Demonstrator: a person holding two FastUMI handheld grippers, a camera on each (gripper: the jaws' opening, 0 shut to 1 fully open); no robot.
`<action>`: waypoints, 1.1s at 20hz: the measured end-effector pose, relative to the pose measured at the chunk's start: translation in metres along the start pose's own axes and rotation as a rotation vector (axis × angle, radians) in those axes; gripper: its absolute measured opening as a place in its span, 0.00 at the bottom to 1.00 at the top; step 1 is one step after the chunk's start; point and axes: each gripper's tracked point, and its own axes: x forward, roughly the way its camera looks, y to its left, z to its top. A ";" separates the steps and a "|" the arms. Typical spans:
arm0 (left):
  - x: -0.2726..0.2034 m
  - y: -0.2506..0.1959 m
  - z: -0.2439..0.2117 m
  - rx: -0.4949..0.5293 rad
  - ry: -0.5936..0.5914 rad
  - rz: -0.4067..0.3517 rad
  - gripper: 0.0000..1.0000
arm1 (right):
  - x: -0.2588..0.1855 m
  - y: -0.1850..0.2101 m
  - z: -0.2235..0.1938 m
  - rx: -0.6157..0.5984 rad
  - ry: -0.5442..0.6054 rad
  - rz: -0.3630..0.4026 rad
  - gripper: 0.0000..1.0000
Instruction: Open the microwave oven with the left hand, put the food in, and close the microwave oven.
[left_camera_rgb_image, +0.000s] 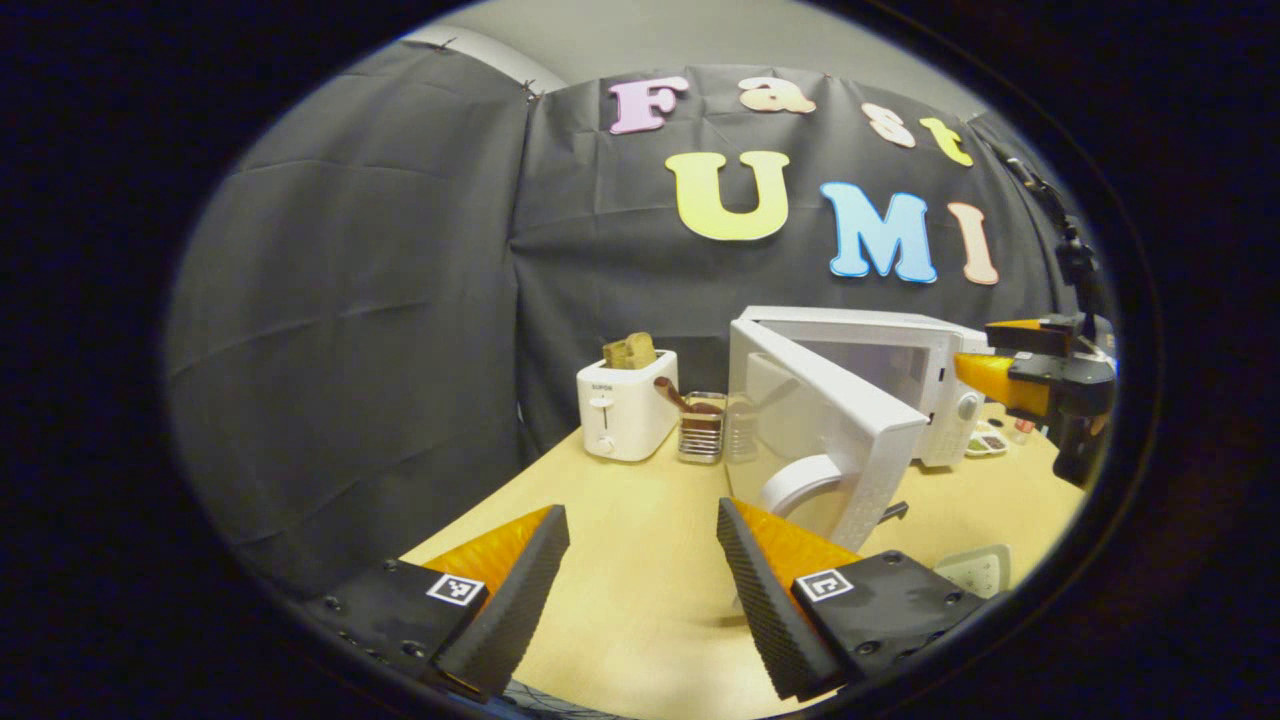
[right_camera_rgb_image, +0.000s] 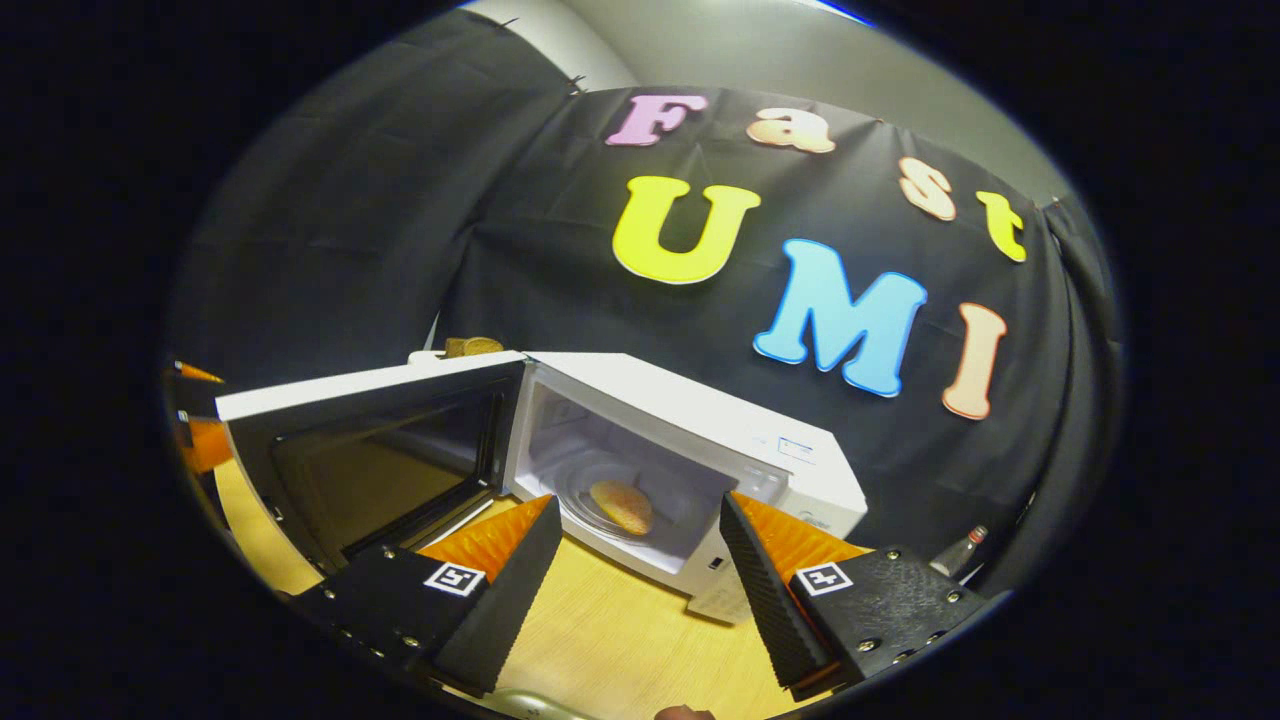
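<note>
Both grippers hang spread and empty: the right gripper (right_camera_rgb_image: 635, 560) faces the bun (right_camera_rgb_image: 621, 506) inside the open microwave oven (right_camera_rgb_image: 700, 420), beyond its fingertips; the left gripper (left_camera_rgb_image: 643, 560) hovers over the worktop (left_camera_rgb_image: 640, 600).

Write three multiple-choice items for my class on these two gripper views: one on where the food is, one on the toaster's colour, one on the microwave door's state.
1. Where is the food?
A. inside the microwave
B. on the table
C. in the right gripper

2. What colour is the toaster?
A. black
B. white
C. red

3. The microwave door is:
A. shut
B. removed
C. open

Answers: 1 A, it lies on the turntable inside the cavity; 2 B, its body is white; 3 C, it is swung wide and the cavity shows.
</note>
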 end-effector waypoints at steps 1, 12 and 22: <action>0.002 -0.003 -0.002 0.001 0.002 -0.016 0.97 | -0.013 -0.001 0.001 0.025 -0.004 -0.011 0.97; 0.004 -0.063 0.011 0.042 -0.040 -0.239 0.07 | -0.121 -0.029 -0.026 0.168 0.088 -0.144 0.97; 0.024 -0.169 0.019 0.066 -0.023 -0.430 0.08 | -0.148 -0.076 -0.026 0.196 0.084 -0.209 0.97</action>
